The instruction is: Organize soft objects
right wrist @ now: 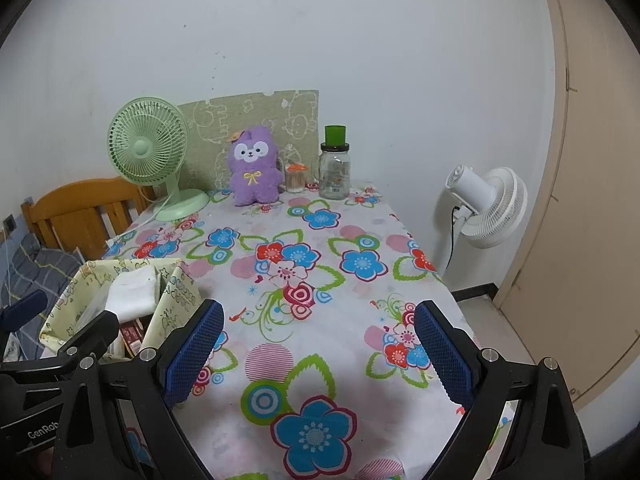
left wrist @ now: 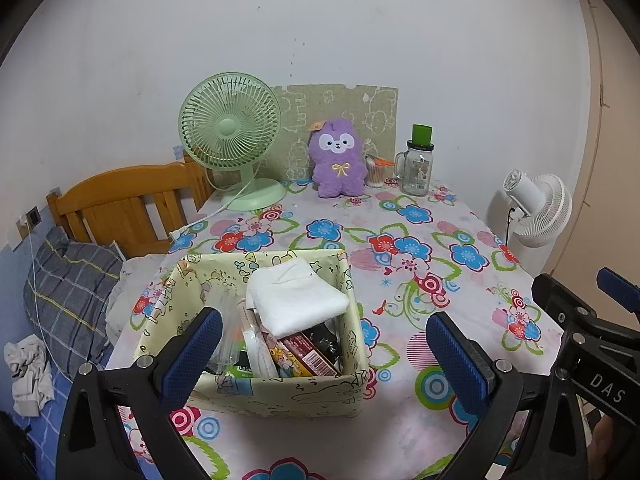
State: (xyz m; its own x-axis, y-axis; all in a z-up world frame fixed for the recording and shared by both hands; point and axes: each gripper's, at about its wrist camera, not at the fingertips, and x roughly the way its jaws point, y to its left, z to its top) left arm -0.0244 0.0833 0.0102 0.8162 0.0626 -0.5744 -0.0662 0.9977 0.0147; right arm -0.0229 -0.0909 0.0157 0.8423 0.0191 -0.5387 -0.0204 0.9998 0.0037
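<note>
left gripper [left wrist: 324, 356] released over basket [left wrist: 280, 394] holding towel [left wrist: 296, 300] | right gripper [right wrist: 320, 354] released, empty | plush [right wrist: 253, 168] upright by wall, likely awaiting pickup

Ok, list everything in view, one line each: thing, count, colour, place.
plush toy: one, purple, far table edge by the wall
desk fan: one, green, left of plush
glass jar: one, clear with green cap, right of plush
cotton swab pot: one, orange lid, between plush and jar
fabric box: one, pale yellow, near table edge
folded towel: one, white, atop box contents
standing fan: one, white, floor at right
tablecloth: one, floral
left tongs: open
right tongs: open
</note>
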